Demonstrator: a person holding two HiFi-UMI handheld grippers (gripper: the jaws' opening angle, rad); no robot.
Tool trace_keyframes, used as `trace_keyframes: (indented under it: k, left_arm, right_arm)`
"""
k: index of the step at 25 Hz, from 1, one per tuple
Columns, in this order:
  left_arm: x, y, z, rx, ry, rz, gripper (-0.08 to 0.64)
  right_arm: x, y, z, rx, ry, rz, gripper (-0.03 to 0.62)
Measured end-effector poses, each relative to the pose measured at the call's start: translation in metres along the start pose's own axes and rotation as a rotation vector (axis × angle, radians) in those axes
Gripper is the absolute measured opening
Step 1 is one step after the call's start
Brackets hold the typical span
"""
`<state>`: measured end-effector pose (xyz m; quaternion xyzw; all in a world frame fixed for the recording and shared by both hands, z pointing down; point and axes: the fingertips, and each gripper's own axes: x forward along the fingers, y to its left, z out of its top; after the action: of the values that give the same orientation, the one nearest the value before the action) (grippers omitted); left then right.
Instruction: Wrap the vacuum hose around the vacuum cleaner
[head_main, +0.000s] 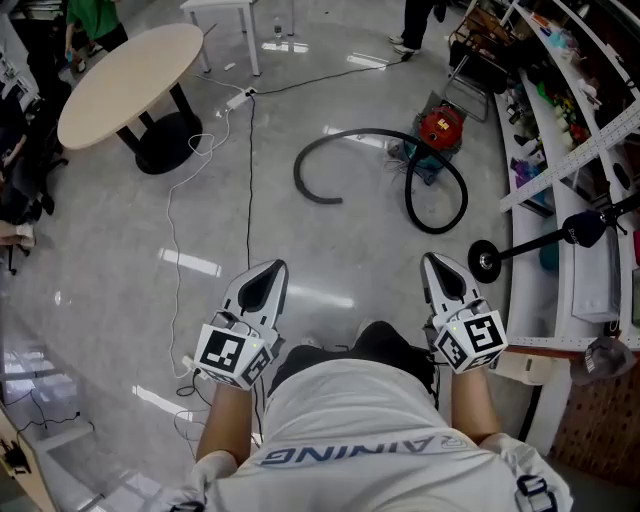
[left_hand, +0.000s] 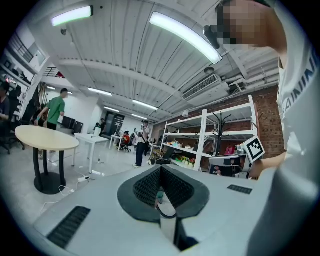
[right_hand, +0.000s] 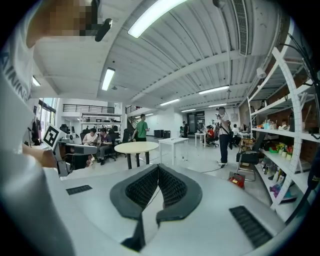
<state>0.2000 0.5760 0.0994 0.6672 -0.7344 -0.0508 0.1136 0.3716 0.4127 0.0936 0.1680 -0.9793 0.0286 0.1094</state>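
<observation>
Left gripper (head_main: 270, 270) and right gripper (head_main: 433, 262), jaws together and seemingly empty, hang unused because the vacuum hose (head_main: 352, 132) sprawls by the vacuum cleaner (head_main: 440, 128) well ahead

The right hand-held gripper (right_hand: 158, 166) fills the lower half of the view, its ribbed black pads (right_hand: 142, 188) pressed together tip to tip. Beyond them, on the grey floor, stands a round beige table (right_hand: 134, 147) on dark legs, with a white table (right_hand: 172, 142) just to its right and a person in a green shirt (right_hand: 142, 127) behind it. Further right a red vacuum cleaner (right_hand: 237, 180) (small and far off) sits on the floor near white shelving (right_hand: 280, 132) stocked with goods.
</observation>
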Motion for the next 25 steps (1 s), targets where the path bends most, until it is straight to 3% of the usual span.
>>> trace_keyframes:
  k: [11,18,25]
  left_arm:
    - [0.023,0.041,-0.002,-0.010,0.027,0.039,0.017]
    - [0.076,0.065,0.010,0.000,0.039,0.079,0.017]
    - [0.149,0.077,0.026,0.012,0.042,0.148,0.017]
  right_arm:
    - [0.069,-0.005,0.001,0.004,0.023,0.065,0.011]
    - [0.125,-0.045,0.007,0.026,0.013,0.115,0.011]
    - [0.179,-0.110,0.017,0.039,0.014,0.182,0.011]
